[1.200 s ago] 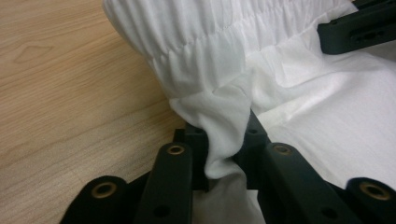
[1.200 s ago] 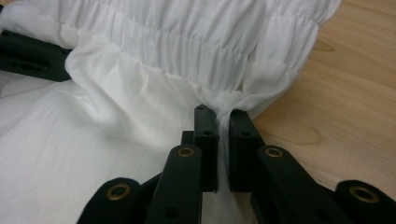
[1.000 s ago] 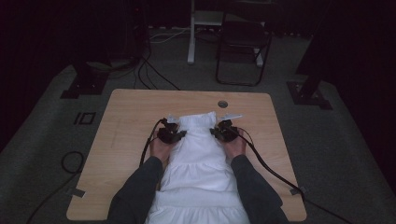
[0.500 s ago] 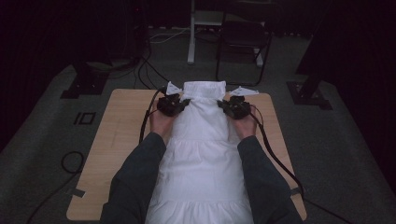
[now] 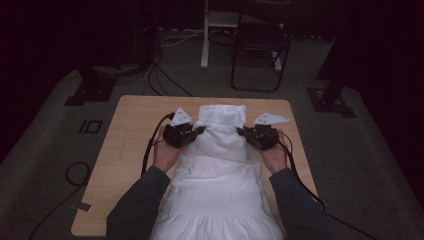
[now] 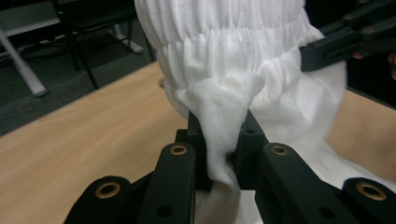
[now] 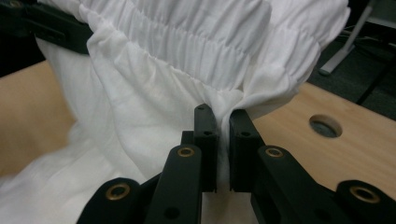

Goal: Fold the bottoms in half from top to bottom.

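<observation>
While lifted over the wooden table (image 5: 130,150), white garment (image 5: 220,150), left gripper (image 6: 219,154) clamped on bunched fabric, right gripper (image 7: 223,140) pinching a fold

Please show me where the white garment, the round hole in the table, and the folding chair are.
white garment (image 5: 220,170): high view, middle panel.
round hole (image 7: 325,125): right gripper view, its opening.
folding chair (image 5: 261,42): high view, seat.

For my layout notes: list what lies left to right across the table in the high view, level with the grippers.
Bare light wooden table → left black gripper → white gathered fabric garment → right black gripper.
</observation>
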Available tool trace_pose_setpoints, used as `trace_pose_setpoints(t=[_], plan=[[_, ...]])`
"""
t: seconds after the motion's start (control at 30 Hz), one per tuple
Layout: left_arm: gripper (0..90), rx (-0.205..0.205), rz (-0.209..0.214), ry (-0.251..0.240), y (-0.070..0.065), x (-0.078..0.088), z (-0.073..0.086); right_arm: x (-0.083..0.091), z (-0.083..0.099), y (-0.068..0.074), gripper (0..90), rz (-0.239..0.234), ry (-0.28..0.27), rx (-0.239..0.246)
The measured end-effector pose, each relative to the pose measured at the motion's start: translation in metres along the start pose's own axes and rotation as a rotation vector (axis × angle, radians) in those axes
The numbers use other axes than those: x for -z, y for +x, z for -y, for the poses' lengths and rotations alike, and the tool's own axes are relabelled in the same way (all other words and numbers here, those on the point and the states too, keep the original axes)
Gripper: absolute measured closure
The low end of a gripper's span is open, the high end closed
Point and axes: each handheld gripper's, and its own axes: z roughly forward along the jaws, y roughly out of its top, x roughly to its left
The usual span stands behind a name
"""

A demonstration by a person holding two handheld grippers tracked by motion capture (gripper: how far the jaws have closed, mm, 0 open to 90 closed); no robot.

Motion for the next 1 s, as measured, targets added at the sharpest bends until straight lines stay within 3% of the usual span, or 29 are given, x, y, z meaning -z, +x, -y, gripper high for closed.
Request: trace_pose_setpoints(t=[0.03,0.07,0.13,0.17,0.2,0.23,0.27,0.3,0.33,0.37,0.4,0.43,0.47,0.5,0.53,0.57,0.6,0.7,0.77,0.83,0.87,1.0], plan=[[80.9,0.000,0.000,0.000,0.000,0.000,0.000,0.004,0.003,0.004,84.3,-0.005,0.004,0.002],[80.9,-0.001,0.013,0.003,-0.007,0.006,0.006,0.004,0.003,0.004,84.3,-0.005,0.004,0.002],[80.4,-0.002,0.054,0.007,-0.024,0.019,0.023,0.020,0.022,0.022,84.3,-0.035,0.014,0.025],[80.2,-0.002,0.054,0.007,-0.024,0.019,0.023,0.020,0.022,0.022,84.3,-0.035,0.014,0.025],[80.1,-0.009,0.076,0.018,-0.037,0.027,0.037,0.028,0.034,0.031,84.2,-0.051,0.015,0.030],[79.9,-0.009,0.076,0.018,-0.037,0.027,0.037,0.028,0.034,0.031,84.2,-0.051,0.015,0.030],[79.7,-0.013,0.090,0.031,-0.043,0.029,0.045,0.034,0.050,0.042,84.2,-0.066,0.032,0.031],[79.7,-0.014,0.099,0.049,-0.049,0.030,0.053,0.034,0.050,0.042,84.2,-0.066,0.032,0.031],[79.2,-0.011,0.124,0.091,-0.058,0.030,0.069,0.036,0.069,0.052,84.1,-0.074,0.063,0.044],[79.1,-0.011,0.124,0.091,-0.058,0.030,0.069,0.036,0.069,0.052,84.1,-0.074,0.063,0.044],[79.0,-0.002,0.140,0.158,-0.066,0.027,0.089,0.036,0.088,0.062,84.1,-0.082,0.107,0.052],[79.0,-0.002,0.140,0.158,-0.066,0.027,0.089,0.036,0.095,0.065,84.1,-0.086,0.125,0.050],[78.9,0.001,0.161,0.229,-0.073,0.019,0.111,0.034,0.106,0.070,84.0,-0.087,0.154,0.054],[78.9,0.001,0.161,0.229,-0.073,0.019,0.111,0.034,0.106,0.070,84.0,-0.087,0.154,0.054],[78.8,0.031,0.174,0.280,-0.075,0.012,0.128,0.029,0.123,0.077,83.9,-0.102,0.201,0.046],[78.8,0.031,0.174,0.280,-0.075,0.012,0.128,0.029,0.123,0.077,83.9,-0.102,0.201,0.046],[78.7,0.034,0.168,0.331,-0.076,0.005,0.142,0.025,0.134,0.081,83.8,-0.108,0.237,0.048],[78.6,0.001,0.142,0.345,-0.076,-0.003,0.152,0.017,0.145,0.084,83.5,-0.124,0.276,0.041],[78.6,0.004,0.141,0.343,-0.075,-0.003,0.152,0.014,0.147,0.085,83.3,-0.122,0.298,0.040],[78.5,-0.018,0.122,0.344,-0.075,-0.005,0.151,0.012,0.147,0.085,83.2,-0.125,0.306,0.036],[78.5,-0.035,0.113,0.339,-0.073,-0.007,0.150,0.007,0.148,0.086,83.3,-0.119,0.336,0.048],[78.4,-0.014,0.100,0.332,-0.065,-0.014,0.147,-0.004,0.145,0.083,83.8,-0.077,0.356,0.072]])
